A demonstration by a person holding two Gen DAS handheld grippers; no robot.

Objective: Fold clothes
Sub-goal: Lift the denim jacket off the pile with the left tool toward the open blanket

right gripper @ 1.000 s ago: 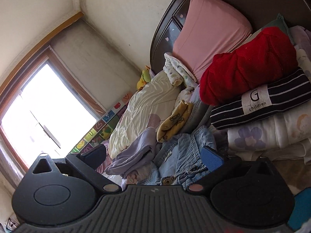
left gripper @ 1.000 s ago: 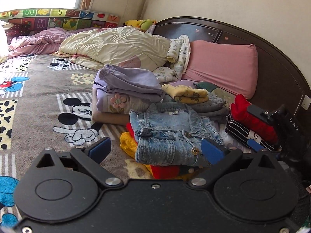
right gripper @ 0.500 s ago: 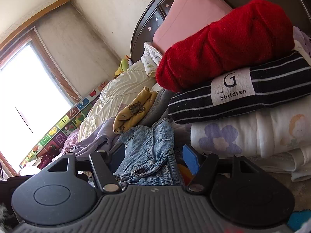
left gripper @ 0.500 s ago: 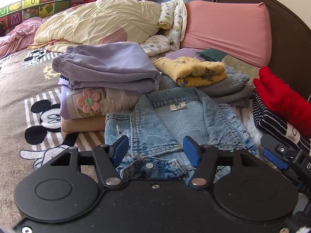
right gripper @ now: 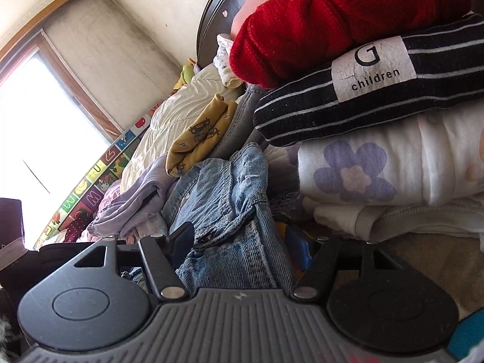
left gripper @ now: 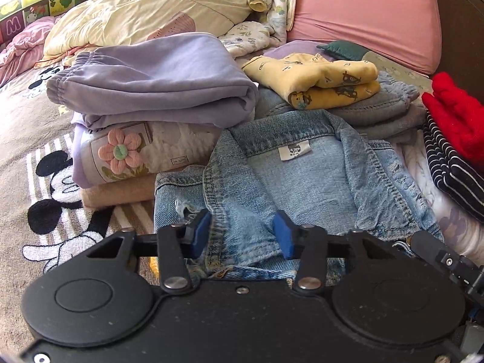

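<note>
On the bed, a folded denim jacket lies collar-up at the front of several stacks of folded clothes. The left hand-held gripper sits low over the jacket's near edge, its blue pads spread with a ridge of denim between them; whether they pinch it cannot be told. The right hand-held gripper comes in from the jacket's side, its fingers also apart around bunched denim. Behind the jacket on the left, lavender sweatpants top a stack with a flower-print garment. A yellow printed top rests on grey clothes behind. At right, a red knit lies on a striped garment.
</note>
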